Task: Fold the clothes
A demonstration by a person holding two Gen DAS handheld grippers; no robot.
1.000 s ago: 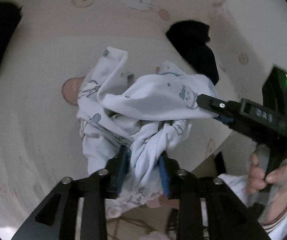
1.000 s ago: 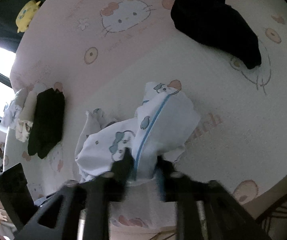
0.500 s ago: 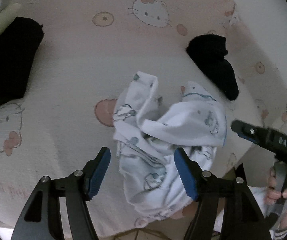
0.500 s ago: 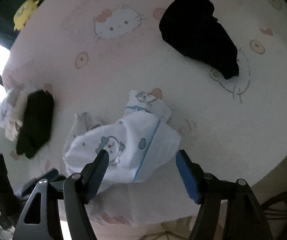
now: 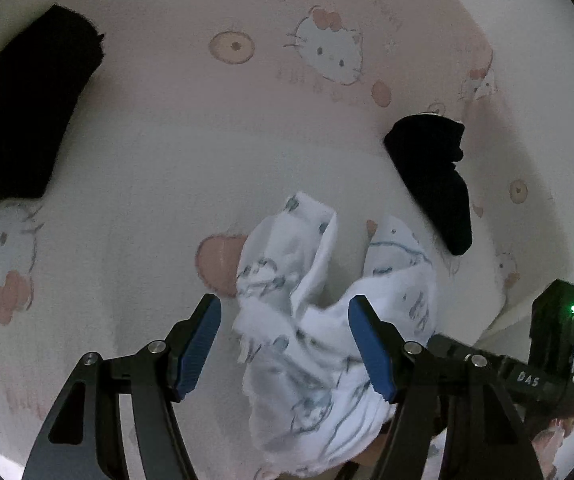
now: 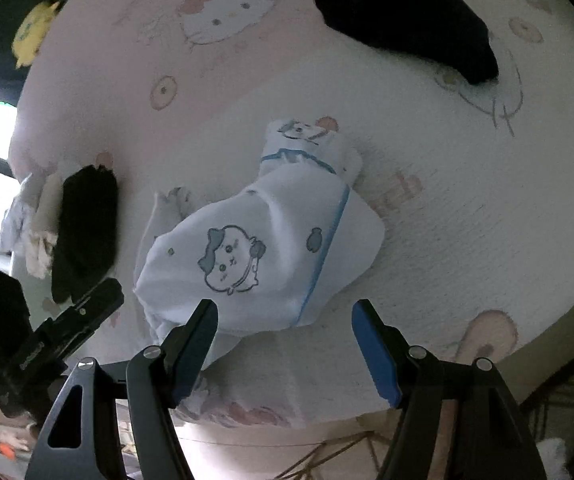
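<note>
So my pink cartoon-cat bed cover [image 6: 467, 208] holds the crumpled white garment [image 6: 271, 248]; both jaws apart, dim room edges unreadable.

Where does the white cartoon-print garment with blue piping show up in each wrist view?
Left wrist: white cartoon-print garment, lower centre, crumpled between the open tongs.
Right wrist: same garment, centre, just above the tongs.
Shared landmark: loose black cloth, beyond the garment, up-right.
</note>
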